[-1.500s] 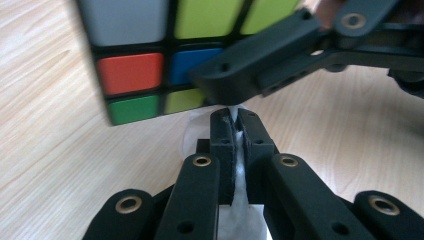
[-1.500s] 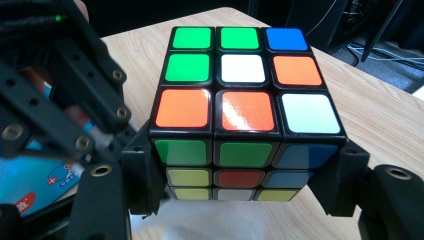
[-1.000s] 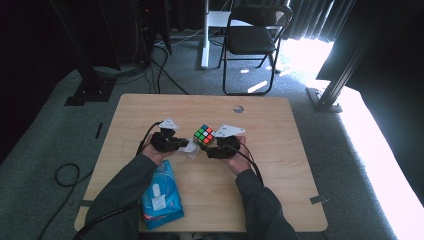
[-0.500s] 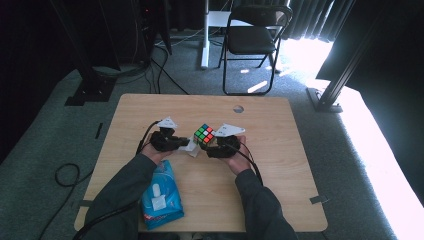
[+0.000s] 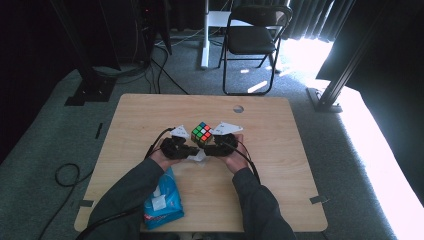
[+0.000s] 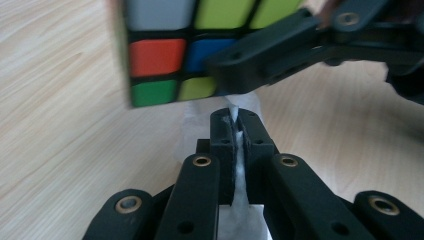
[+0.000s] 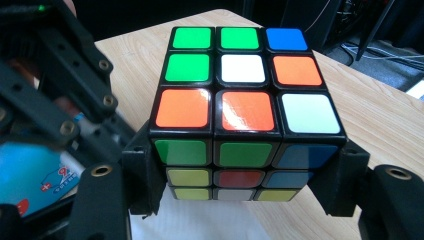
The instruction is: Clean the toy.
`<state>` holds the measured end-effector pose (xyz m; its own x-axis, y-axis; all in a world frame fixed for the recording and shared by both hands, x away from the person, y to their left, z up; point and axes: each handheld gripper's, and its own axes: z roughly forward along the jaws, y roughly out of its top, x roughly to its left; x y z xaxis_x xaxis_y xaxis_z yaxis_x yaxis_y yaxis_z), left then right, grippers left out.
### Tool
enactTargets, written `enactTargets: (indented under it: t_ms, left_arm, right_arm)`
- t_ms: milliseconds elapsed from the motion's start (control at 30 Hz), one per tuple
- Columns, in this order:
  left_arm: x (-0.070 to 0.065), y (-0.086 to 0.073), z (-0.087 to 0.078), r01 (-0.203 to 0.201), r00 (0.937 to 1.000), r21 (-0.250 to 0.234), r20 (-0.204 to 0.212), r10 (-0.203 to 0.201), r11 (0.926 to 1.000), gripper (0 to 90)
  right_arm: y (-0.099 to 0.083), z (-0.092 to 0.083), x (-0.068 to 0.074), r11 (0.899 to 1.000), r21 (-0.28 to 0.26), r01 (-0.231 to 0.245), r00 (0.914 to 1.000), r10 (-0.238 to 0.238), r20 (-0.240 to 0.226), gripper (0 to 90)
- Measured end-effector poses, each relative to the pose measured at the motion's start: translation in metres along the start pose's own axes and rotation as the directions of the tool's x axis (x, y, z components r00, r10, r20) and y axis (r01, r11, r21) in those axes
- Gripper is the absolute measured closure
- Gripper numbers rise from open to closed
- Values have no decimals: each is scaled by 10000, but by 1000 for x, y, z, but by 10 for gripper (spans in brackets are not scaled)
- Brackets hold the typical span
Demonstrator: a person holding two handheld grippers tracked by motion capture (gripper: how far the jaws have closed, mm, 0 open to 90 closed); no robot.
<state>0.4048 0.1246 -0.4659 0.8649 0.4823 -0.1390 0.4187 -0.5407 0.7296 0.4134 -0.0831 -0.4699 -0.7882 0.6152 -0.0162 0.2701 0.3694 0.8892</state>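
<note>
Cube (image 7: 245, 120) sits clamped in the right gripper (image 7: 245, 200) above the counter (image 5: 280, 180); left gripper (image 6: 235, 120) is pinched on a white tissue (image 6: 242, 175) just beside it.

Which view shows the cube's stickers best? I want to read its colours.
The right gripper view: the cube sits close and sharp between the right gripper's jaws, top face fully readable. The left gripper view shows a blurred part of one face, partly behind the other gripper's jaw. The high view shows it small.
</note>
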Motion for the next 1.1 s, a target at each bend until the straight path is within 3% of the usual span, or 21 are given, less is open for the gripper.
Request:
enactTargets:
  t_ms: [133, 267, 533, 700, 800, 867, 933, 967, 1000, 1033, 1100]
  left_arm:
    - [-6, 2, 1, -280, 9993, -74, 255, 282, 9996, 869]
    - [-6, 3, -1, -350, 9993, -120, 82, 351, 9993, 869]
    - [12, -3, -8, 346, 9971, -99, -677, -352, 9994, 870]
    - [20, -4, -13, 838, 9893, -343, -1166, -873, 9959, 869]
    - [29, -6, -16, 1300, 9786, -320, -1565, -1334, 9910, 866]
    - [31, -7, -16, 1329, 9763, -218, -1693, -1346, 9909, 862]
    - [34, -8, -12, 1315, 9703, 342, -2091, -1216, 9907, 858]
    - [34, -8, -12, 1315, 9703, 342, -2091, -1216, 9907, 854]
    - [35, -9, -8, 1195, 9667, 759, -2364, -985, 9899, 851]
    - [35, -9, -8, 1195, 9667, 759, -2364, -985, 9899, 847]
    - [36, -9, -2, 1015, 9636, 1254, -2592, -662, 9869, 838]
  right_arm:
    - [1, 2, 1, 10000, -4, -13, 10000, 13, -24, 341]
    - [0, 2, 1, 10000, 16, -60, 10000, 60, -21, 341]
    - [-3, -1, -1, 10000, 18, -53, 10000, 53, 22, 341]
    - [-5, -1, -1, 10000, 98, -14, 10000, 14, -11, 342]
    - [-8, 0, -1, 9998, 194, -41, 10000, 41, -19, 341]
    - [-9, 0, -1, 9998, 199, -54, 10000, 55, -7, 341]
    - [-10, 0, -1, 9998, 213, -54, 10000, 55, -20, 341]
    - [-11, 0, -1, 9997, 236, -42, 10000, 43, -20, 341]
    - [-12, 1, -1, 9997, 249, -81, 10000, 81, -21, 341]
    - [-12, 1, -1, 9997, 249, -81, 10000, 81, -21, 341]
    - [-14, 2, -1, 9995, 294, -80, 10000, 81, -28, 341]
